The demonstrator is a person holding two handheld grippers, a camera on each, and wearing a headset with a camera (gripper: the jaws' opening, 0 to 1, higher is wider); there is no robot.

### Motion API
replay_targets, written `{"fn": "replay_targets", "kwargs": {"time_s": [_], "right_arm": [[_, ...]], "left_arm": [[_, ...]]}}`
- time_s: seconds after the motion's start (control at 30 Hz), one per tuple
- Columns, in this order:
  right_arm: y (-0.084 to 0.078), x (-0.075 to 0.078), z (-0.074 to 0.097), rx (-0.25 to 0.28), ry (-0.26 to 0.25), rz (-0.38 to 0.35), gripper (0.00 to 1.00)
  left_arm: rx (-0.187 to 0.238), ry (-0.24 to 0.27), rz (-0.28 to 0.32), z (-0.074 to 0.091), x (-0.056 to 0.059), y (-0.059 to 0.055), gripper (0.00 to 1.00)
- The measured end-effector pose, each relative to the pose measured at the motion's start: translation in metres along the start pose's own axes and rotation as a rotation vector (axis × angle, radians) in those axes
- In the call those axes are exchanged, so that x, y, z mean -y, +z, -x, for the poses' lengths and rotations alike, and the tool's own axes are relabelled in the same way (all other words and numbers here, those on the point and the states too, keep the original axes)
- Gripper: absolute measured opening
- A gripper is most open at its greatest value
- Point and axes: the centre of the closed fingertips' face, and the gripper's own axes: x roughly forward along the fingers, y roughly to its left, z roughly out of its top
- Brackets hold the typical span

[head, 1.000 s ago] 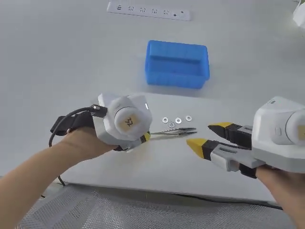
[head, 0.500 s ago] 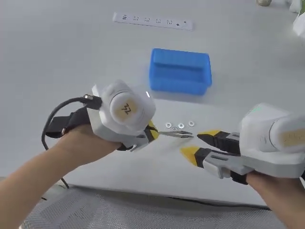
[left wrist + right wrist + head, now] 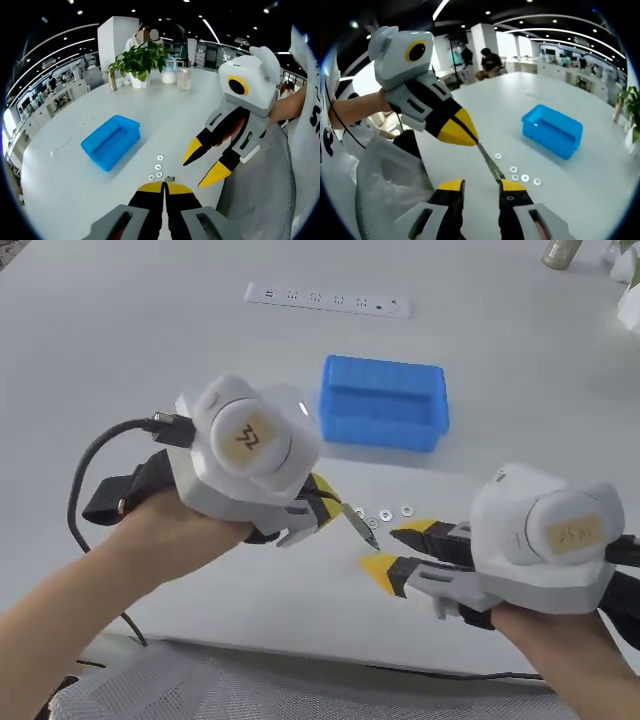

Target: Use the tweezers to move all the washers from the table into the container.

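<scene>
My left gripper (image 3: 325, 502) (image 3: 164, 186) is shut on the handle end of thin metal tweezers (image 3: 358, 524) (image 3: 489, 161), which slant down to the right above the table. Several small metal washers (image 3: 386, 516) (image 3: 158, 167) (image 3: 524, 177) lie in a loose cluster on the white table just past the tweezers' tip. My right gripper (image 3: 388, 548) (image 3: 481, 186) is open, close to the right of the tweezers' tip; in the right gripper view the tip ends beside its right finger (image 3: 512, 186). The open blue container (image 3: 385, 403) (image 3: 111, 141) (image 3: 552, 130) stands beyond the washers.
A white power strip (image 3: 328, 300) lies at the far side of the table (image 3: 520, 360). A black cable (image 3: 95, 480) trails from my left gripper over the table's near edge. In the left gripper view a potted plant (image 3: 140, 62) and jars (image 3: 170, 76) stand far off.
The tweezers lay flat on the table a second ago; my left gripper has lifted them and tilted the tip downward. My right gripper has moved left, closer to the tip.
</scene>
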Motion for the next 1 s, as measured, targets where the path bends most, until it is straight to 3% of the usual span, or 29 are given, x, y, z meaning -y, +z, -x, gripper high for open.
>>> {"fn": "replay_targets", "kwargs": {"time_s": [0.47,0.7,0.77,0.87,0.9,1.0], "right_arm": [[0.008,-0.006,-0.039,-0.032,0.065,0.133,0.14],[0.004,-0.010,-0.044,-0.042,0.086,0.178,0.05],[0.005,-0.009,-0.044,-0.037,0.082,0.202,0.05],[0.007,-0.006,-0.043,-0.025,0.067,0.255,0.04],[0.007,-0.005,-0.044,-0.028,0.065,0.257,0.04],[0.010,-0.005,-0.043,-0.020,0.073,0.281,0.04]], "left_arm": [[-0.003,-0.022,-0.047,0.009,0.010,0.008,0.00],[-0.006,-0.030,-0.068,0.009,0.016,0.008,0.00],[0.004,-0.020,-0.080,0.009,0.015,0.008,0.00],[0.030,0.064,-0.146,0.008,0.004,0.011,0.00],[0.037,0.059,-0.181,0.008,0.006,0.011,0.00],[0.062,0.048,-0.155,0.008,0.009,0.012,0.00]]}}
